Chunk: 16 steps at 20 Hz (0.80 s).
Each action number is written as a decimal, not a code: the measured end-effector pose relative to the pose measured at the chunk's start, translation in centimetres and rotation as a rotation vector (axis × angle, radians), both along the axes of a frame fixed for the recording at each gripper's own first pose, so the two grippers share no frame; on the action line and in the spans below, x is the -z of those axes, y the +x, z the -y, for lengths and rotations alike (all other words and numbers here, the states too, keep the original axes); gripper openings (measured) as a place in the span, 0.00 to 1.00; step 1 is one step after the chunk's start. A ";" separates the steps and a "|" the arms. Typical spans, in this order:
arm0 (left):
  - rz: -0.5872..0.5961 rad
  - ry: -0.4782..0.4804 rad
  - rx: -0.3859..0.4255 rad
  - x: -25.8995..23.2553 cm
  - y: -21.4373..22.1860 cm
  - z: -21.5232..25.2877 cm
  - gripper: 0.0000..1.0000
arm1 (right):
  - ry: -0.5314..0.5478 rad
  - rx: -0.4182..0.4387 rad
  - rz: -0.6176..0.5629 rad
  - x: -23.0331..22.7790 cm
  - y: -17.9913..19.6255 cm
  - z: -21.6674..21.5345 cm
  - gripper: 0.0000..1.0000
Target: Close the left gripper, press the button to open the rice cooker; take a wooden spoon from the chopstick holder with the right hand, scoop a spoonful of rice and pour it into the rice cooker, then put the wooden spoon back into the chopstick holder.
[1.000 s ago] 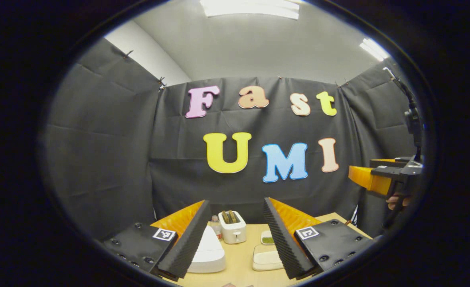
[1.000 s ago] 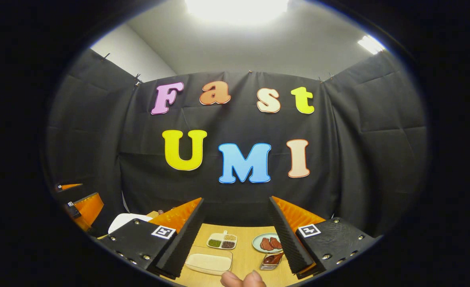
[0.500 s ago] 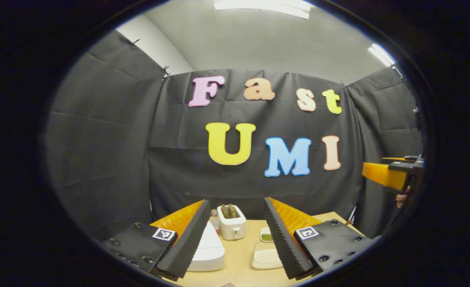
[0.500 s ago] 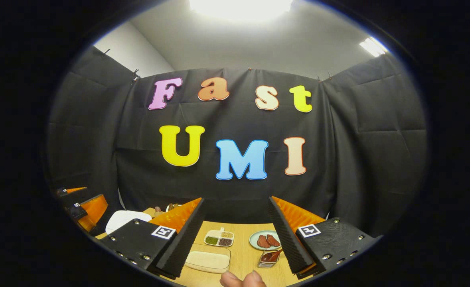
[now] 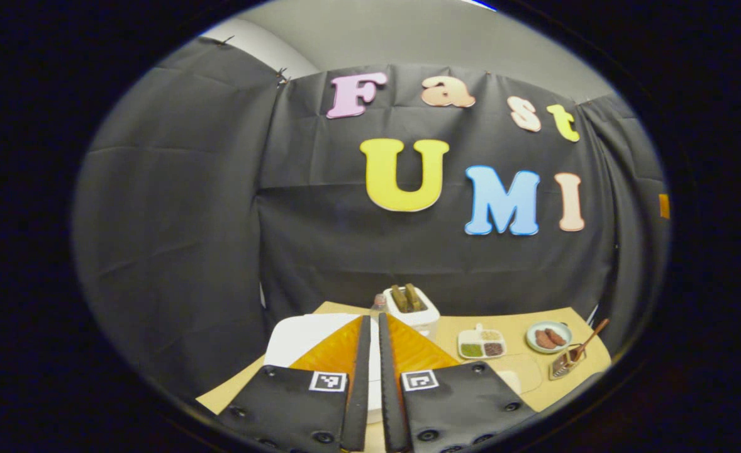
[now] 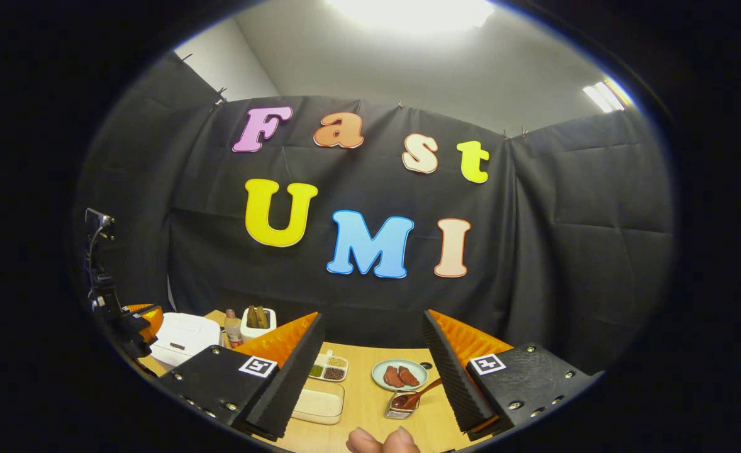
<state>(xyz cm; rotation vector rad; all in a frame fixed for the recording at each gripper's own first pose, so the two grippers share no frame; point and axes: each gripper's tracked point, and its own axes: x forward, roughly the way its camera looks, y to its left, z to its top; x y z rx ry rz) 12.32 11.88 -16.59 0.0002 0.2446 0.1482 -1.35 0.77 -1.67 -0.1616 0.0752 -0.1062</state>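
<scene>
Left gripper [image 5: 370,377]: having narrowed from wide to nearly touching fingers, empty, now bearing down toward rice cooker [image 5: 295,340] for the button press; right gripper [image 6: 373,371] idling wide, empty.

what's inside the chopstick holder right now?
The chopstick holder has the wooden spoon in it, handle leaning up and out to the right; the left gripper view shows the same. The spoon's bowl sits low inside; anything beneath it is hidden.
</scene>
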 end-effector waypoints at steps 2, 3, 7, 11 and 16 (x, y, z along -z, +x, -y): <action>-0.035 0.015 -0.004 2.3 1.6 -1.0 0.12 | -0.019 0.008 -0.013 0.2 0.2 -0.3 0.95; -0.055 0.000 0.006 3.8 2.5 -1.2 0.10 | -0.027 0.010 -0.020 0.5 0.3 -0.5 0.95; -0.211 -0.003 -0.064 11.0 4.9 -3.9 0.09 | -0.041 0.008 -0.043 0.8 1.2 -1.5 0.95; -0.326 -0.010 -0.092 16.0 5.7 -4.6 0.09 | -0.066 0.010 -0.063 1.3 1.9 -1.9 0.95; -0.381 0.048 -0.086 18.5 5.7 -5.2 0.09 | -0.059 0.005 -0.074 1.7 2.4 -2.4 0.95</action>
